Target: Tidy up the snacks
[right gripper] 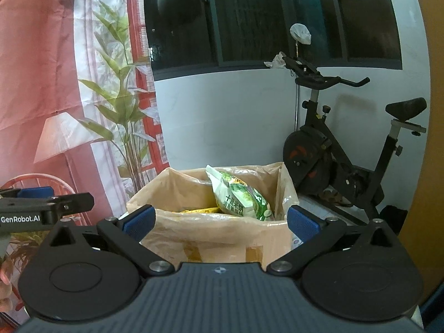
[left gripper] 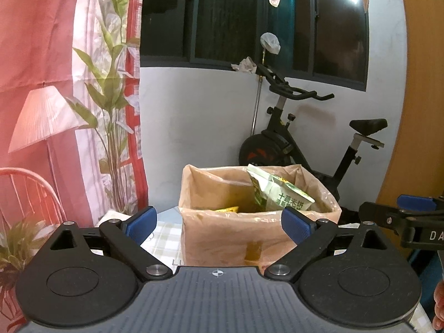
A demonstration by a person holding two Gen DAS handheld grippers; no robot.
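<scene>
right gripper (right gripper: pixel 220 223) spread wide, nothing between pads | left gripper (left gripper: pixel 219 223) likewise spread, empty | cardboard box (right gripper: pixel 216 238) dead ahead of both, just past fingertips, on checked tablecloth (left gripper: pixel 163 236) | green snack bag (right gripper: pixel 241 197) inside box, leaning tilted toward right wall, long axis near upright | yellow packet (right gripper: pixel 199 210) low beside it | right side judged nearer to bag

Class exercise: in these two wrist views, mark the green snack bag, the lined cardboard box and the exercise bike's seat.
green snack bag (right gripper: pixel 241 199), right wrist view, printed front.
cardboard box (left gripper: pixel 222 236), left wrist view, near wall.
exercise bike's seat (right gripper: pixel 406 106), right wrist view, saddle top.
</scene>
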